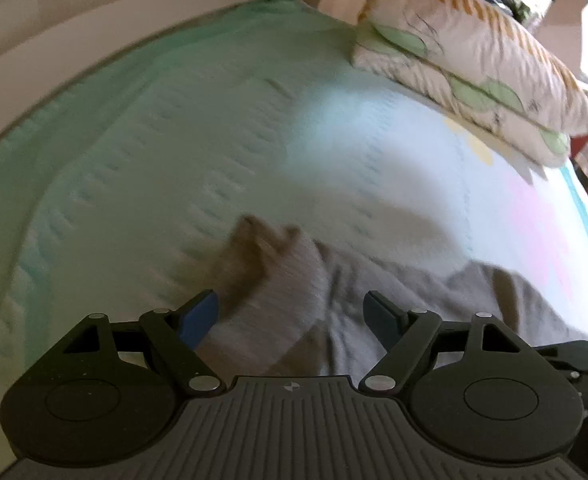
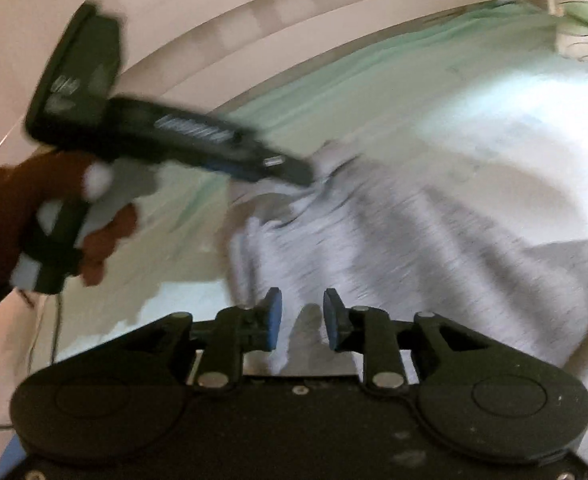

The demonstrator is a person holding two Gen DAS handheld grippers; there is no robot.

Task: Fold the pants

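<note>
The soft grey fabric pants [image 2: 394, 240] lie rumpled on the pale green quilted bed [image 1: 134, 140]. Left hand-held gripper [image 1: 290, 316] gapes wide, empty; right hand-held gripper [image 2: 302, 316] narrowly parted around a fold, which could slip free.

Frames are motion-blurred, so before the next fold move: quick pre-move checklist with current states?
1. Left gripper open, grey pants fabric between its fingers: ok.
2. Right gripper grip on the pants: cannot tell; narrow gap, fabric between the pads.
3. Pants flat on the green bedsheet: not ok, bunched and wrinkled.
4. Pillows clear of the pants: ok.
5. Waistband or leg end located: cannot tell, blurred.
</note>
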